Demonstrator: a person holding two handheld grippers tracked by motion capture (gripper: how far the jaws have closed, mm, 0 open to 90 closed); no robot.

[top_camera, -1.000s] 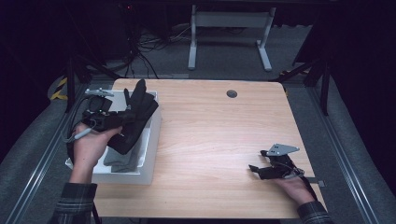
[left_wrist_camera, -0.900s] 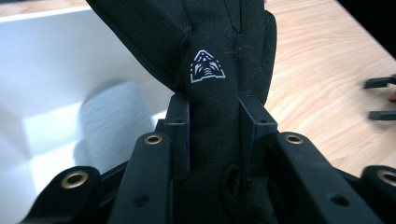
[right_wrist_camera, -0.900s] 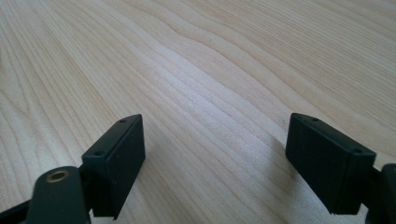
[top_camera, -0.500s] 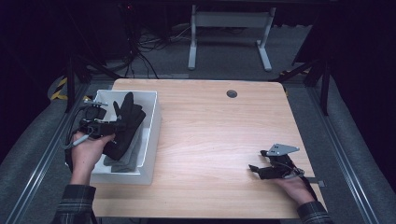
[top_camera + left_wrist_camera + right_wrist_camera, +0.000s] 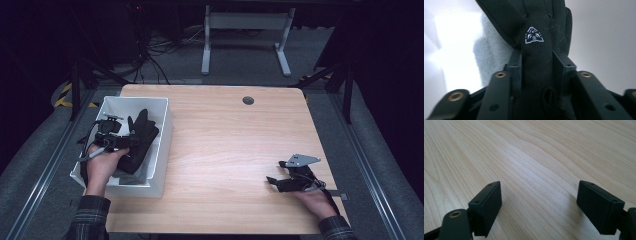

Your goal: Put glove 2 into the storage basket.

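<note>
Left gripper [image 5: 131,141], one of two, sat low in the single white bin [image 5: 162,131] at the table's [image 5: 235,145] left edge; its jaws, which had just been opening a little, stood part-open, both pads [image 5: 515,66] against one black glove [image 5: 537,60] running between them, a pale fleecy item [image 5: 489,57] just beside it. Right gripper [image 5: 271,181], at the near right of the table well apart from the bin, had its jaws spread wide over bare wood, holding nothing. Count: two grippers, one bin, one glove visibly gripped, other dark fabric in the bin not countable.
</note>
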